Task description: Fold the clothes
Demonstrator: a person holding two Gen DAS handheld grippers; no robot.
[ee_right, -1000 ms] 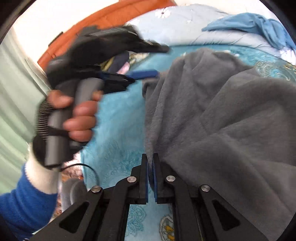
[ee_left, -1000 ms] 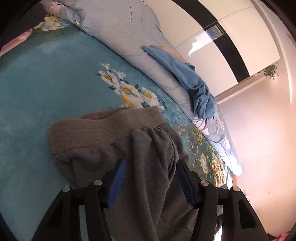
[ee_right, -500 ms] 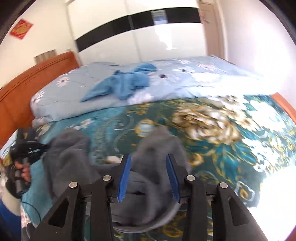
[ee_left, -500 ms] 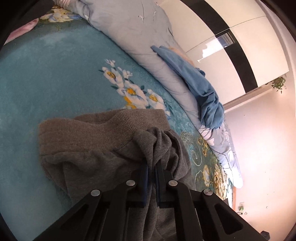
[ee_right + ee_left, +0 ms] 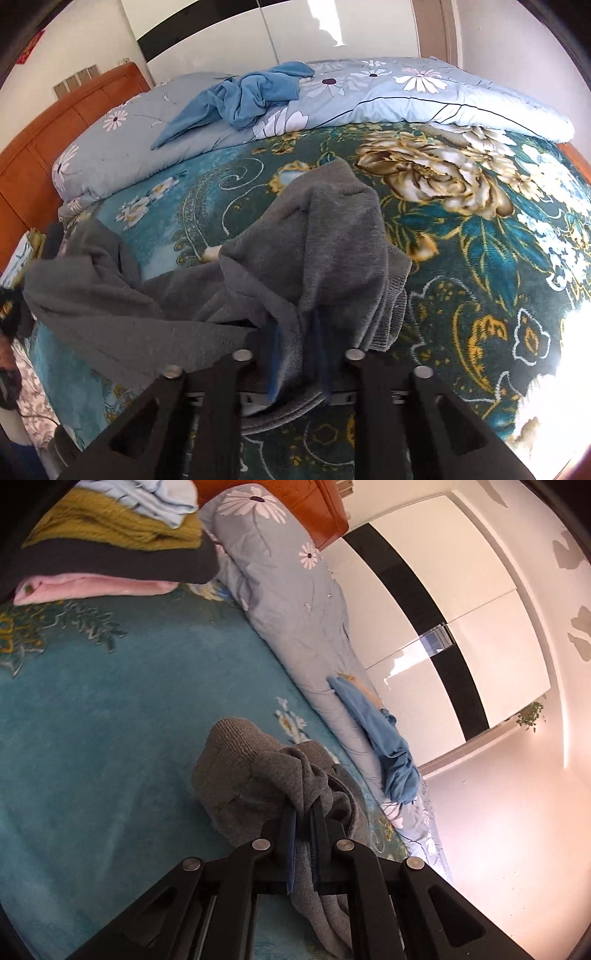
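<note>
Grey garment [image 5: 325, 236] on teal floral blanket [image 5: 480, 266], mid-bed, stretched between two grips. One piece, thick knit with ribbed hem; looks like fleece sweatpants or similar, exact type not clear.

Left gripper [image 5: 303, 834] clenched on a bunched fold near ribbed band, cloth pinched between blue pads and hanging below. Right gripper [image 5: 295, 354] just closed down, now clamped on a wad of same garment at near edge; pads half buried in fabric.

Handling, judged: soft, limp, fairly heavy for cloth, sags between holds. Not slippery; fleece nap should sit well in pads. Nothing fragile. Will not keep a crease unaided, so folds need laying flat and pressing down. Bunched grips take several layers at once; better hold likely at ribbed band corners or hem edges, single layer pair, so panel spreads square before folding.

Counts:
- Grey garments in hand: one.
- Blue garment [image 5: 251, 96], crumpled, on far quilt [image 5: 406, 103]: one, unfolded.
- Folded stack [image 5: 110, 542] far left in left view: four layers seen, pale blue, mustard, dark, pink.
- Grippers: two, both occupied.
- Quilts: one, rolled along far side.
- Headboard [image 5: 55, 122]: one, orange wood, left.

Dark blurred shape at left edge of right view: cannot tell what.
</note>
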